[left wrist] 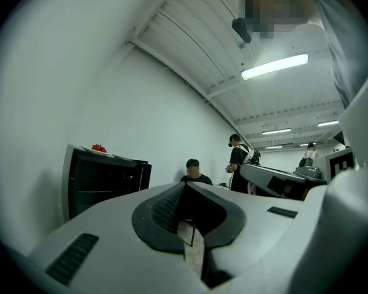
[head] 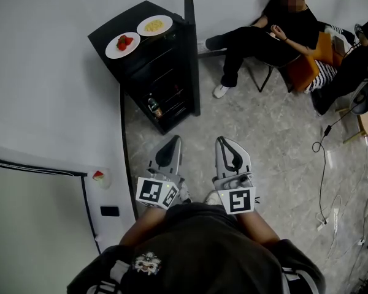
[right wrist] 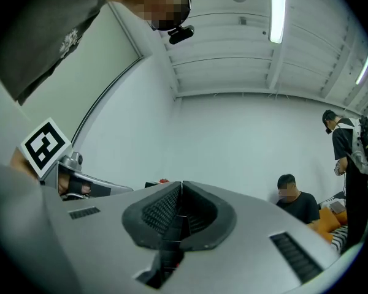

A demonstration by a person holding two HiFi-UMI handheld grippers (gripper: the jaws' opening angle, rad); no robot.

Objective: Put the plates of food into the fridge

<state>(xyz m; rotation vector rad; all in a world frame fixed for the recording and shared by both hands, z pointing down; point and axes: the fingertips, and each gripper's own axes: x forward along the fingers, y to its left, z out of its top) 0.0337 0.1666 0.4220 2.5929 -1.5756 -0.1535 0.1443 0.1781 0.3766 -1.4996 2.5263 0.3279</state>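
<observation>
- Black fridge (head: 162, 72) is standing on the grey stone floor (head: 276, 133) against the white wall. Its door (head: 190, 48) is standing out edge-on at its right side, and its shelves are showing, with a bottle (head: 153, 107) near the bottom.
- White plate of red food (head: 122, 45) is resting on the fridge's top, toward its front left edge.
- Plate of yellow food (head: 154, 25) is sitting just beside it, toward the back right corner of the top. Both plates are lying outside the fridge.
- Left gripper (head: 175, 139) is pointing toward the fridge with its jaws pressing fully together and nothing between them. It is hanging over the floor close to the person's body, well apart from the fridge.
- Right gripper (head: 222, 141) is hanging just beside the left one, tilting slightly upward. Its jaws are likewise closing on nothing, and it is touching neither plate.
- Left gripper view is showing the ribbed pads meeting at the tips (left wrist: 185, 185), with the fridge (left wrist: 101, 179) beyond at the left and the red food (left wrist: 99, 147) on its top.
- Right gripper view is showing the same closed, empty jaws (right wrist: 181, 185), with the left gripper's marker cube (right wrist: 45, 147) at the left.
- Seated person (head: 264, 32) in black is leaning back on a chair to the right of the fridge.
- Small pale dish (head: 99, 176) with a red piece is showing at the far left; what it is resting on is unclear.
</observation>
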